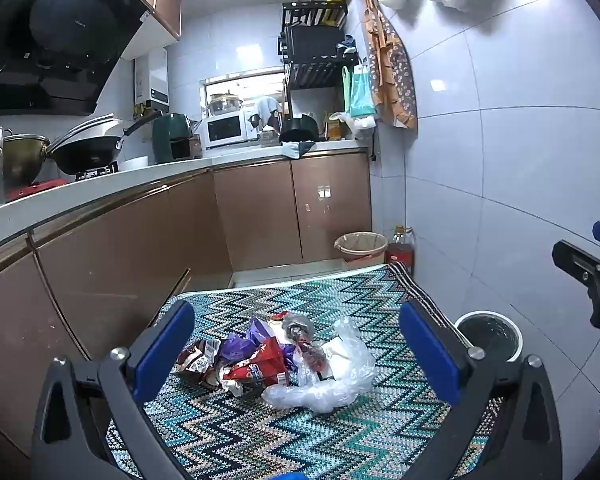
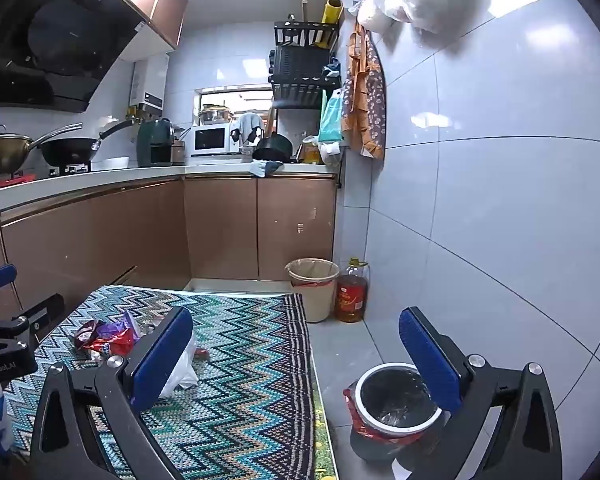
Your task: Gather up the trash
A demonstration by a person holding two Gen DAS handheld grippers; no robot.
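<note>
Trash pile (image 1: 276, 360): wrappers and clear plastic are heaped on the zigzag-patterned table (image 1: 340, 440), lower centre of the left wrist view, framed between the pads but not touched
Left gripper (image 1: 296, 352): jaws are spread wide and nothing is grasped
Right gripper (image 2: 296, 356): likewise released and empty, aimed past the table edge toward the small bin (image 2: 396, 400) at lower right of its view
Loose heap risk: if only the top layer is pinched, lighter wrappers are likely to be shed or dragged off the table
Film risk: the clear plastic bag (image 1: 332, 380) may slip or stretch out of a shallow grip
Drop risk: the small bin's opening is narrow, so a bulky handful could be spilled beside it on the floor
Bin confusion: a second lined bin (image 2: 314, 284) stands further back, beside an oil bottle (image 2: 352, 292)
</note>
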